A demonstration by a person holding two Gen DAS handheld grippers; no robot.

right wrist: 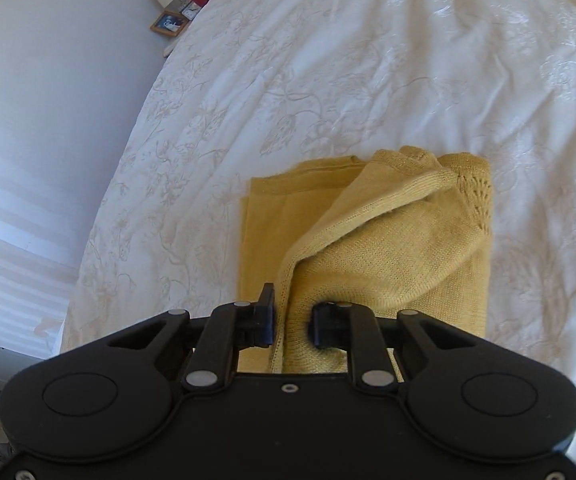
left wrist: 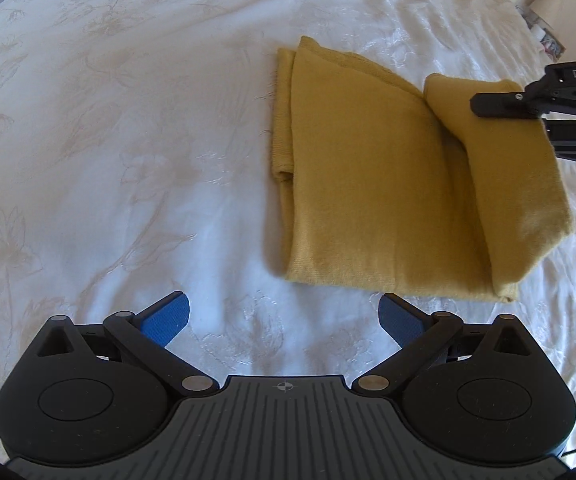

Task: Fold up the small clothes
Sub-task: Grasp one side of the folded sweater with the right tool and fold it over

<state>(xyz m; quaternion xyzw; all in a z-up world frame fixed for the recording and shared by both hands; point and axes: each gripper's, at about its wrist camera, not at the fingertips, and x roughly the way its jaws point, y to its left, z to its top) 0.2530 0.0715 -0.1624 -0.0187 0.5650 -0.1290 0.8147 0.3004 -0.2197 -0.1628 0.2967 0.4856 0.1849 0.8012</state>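
Garments: one yellow knitted garment [left wrist: 368, 184] is seen, partly folded, laid on the bedspread [left wrist: 127, 120].
Garment position: it is placed to the right of centre in the left wrist view and just ahead of the fingers in the right wrist view [right wrist: 368, 248].
Layers: a flat lower layer is shown with one flap lifted and turned over it at the right side.
Grippers: two are counted.
Left gripper [left wrist: 285, 316]: its jaws are spread wide, nothing is held, and it is kept above bare bedspread just short of the garment's near edge.
Left pads: two blue pads [left wrist: 167, 318] are visible.
Right gripper [right wrist: 294, 322]: its jaws are drawn narrow and the lifted flap's edge is pinched between them.
Right gripper from the left view: its black finger [left wrist: 504, 105] is seen against the raised flap.
Bedspread: one, white with a pale floral pattern, lightly creased [right wrist: 368, 60].
Framed pictures: one small frame [right wrist: 169, 23] is seen beyond the bed's edge.
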